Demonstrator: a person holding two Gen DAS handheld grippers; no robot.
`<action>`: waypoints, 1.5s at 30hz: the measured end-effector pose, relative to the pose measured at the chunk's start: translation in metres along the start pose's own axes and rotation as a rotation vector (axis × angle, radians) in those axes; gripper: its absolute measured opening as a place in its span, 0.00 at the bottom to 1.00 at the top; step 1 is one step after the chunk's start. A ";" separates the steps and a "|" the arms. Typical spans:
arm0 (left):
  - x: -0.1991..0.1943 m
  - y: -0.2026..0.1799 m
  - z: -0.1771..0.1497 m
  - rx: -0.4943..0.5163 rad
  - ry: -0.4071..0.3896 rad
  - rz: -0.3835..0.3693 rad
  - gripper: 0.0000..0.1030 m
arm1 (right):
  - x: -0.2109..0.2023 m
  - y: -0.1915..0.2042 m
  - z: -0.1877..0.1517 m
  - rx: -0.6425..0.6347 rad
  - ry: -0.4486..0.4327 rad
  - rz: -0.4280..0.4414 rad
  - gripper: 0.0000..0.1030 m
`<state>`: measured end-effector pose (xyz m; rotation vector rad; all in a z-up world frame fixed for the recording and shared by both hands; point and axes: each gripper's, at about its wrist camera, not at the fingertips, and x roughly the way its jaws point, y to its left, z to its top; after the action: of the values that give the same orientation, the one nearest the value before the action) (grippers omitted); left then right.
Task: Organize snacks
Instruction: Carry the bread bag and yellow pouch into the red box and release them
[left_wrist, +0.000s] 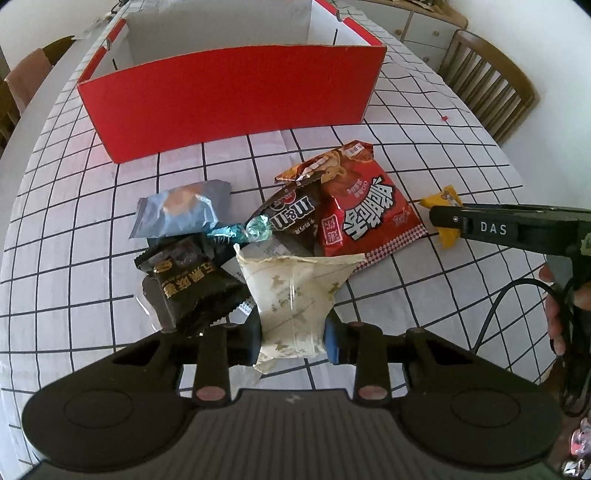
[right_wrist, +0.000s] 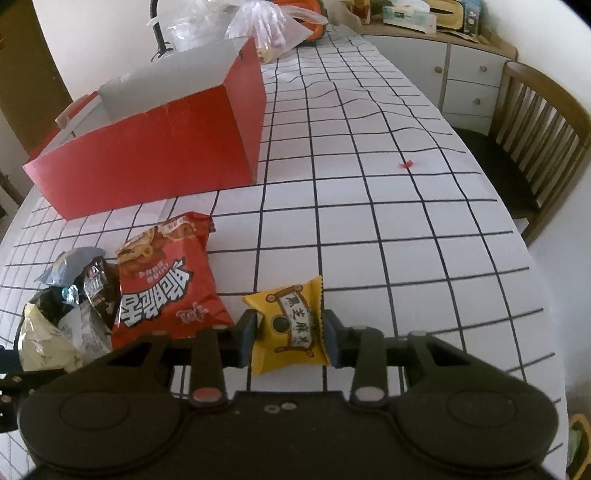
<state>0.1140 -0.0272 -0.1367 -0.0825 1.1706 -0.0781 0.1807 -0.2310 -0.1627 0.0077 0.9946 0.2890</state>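
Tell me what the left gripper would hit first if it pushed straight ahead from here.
The left gripper, shut on the cream packet, would probably push that packet into the brown M&M's bag first; the red box stands farther along. Depth is hard to judge.

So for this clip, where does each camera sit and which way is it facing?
Left wrist: on the left gripper, facing the red box across the snack pile; its fingers pinch a cream packet; the right gripper and person's hand show.
Right wrist: on the right gripper, fingers around a yellow packet.
Shared: box, red chip bag, checked tablecloth.
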 end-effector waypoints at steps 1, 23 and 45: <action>-0.001 0.001 0.000 -0.003 0.000 -0.001 0.31 | -0.002 0.000 -0.001 0.005 -0.003 -0.001 0.34; -0.055 0.010 -0.003 -0.046 -0.079 -0.055 0.30 | -0.095 0.036 0.003 0.008 -0.141 0.084 0.34; -0.119 0.043 0.083 -0.114 -0.274 0.026 0.31 | -0.112 0.079 0.092 -0.140 -0.263 0.129 0.34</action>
<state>0.1453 0.0296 -0.0005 -0.1730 0.9010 0.0225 0.1808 -0.1704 -0.0094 -0.0170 0.7120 0.4627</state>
